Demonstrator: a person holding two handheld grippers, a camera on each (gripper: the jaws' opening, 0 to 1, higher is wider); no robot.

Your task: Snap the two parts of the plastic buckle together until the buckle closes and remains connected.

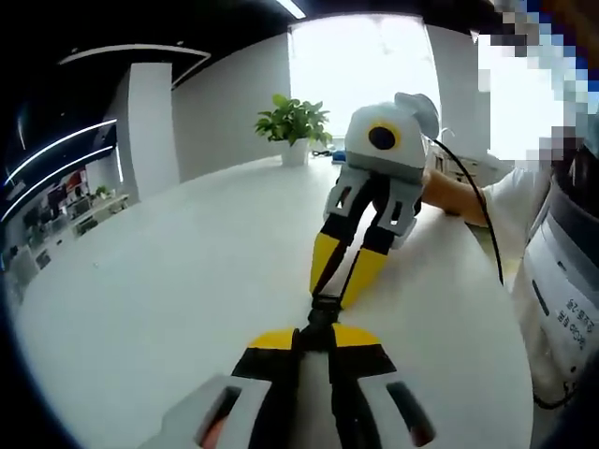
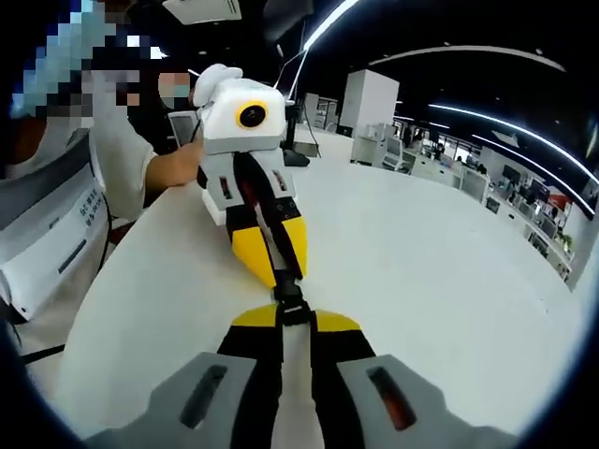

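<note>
Two grippers, left gripper (image 1: 314, 337) and right gripper (image 2: 292, 318), fingers clamped narrow on opposite ends of the black buckle (image 1: 323, 311) above the white worktop (image 1: 168, 281); mating step under way, next requiring a straight inward push.

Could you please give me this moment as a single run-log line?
left gripper: shut on buckle | right gripper: shut on buckle | grippers tip to tip over white table | closure: cannot tell

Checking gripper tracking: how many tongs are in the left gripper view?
2. The left tongs rise from the bottom edge, shut on the black buckle. The right tongs reach in from the upper right, gripping the buckle's far end.
</note>
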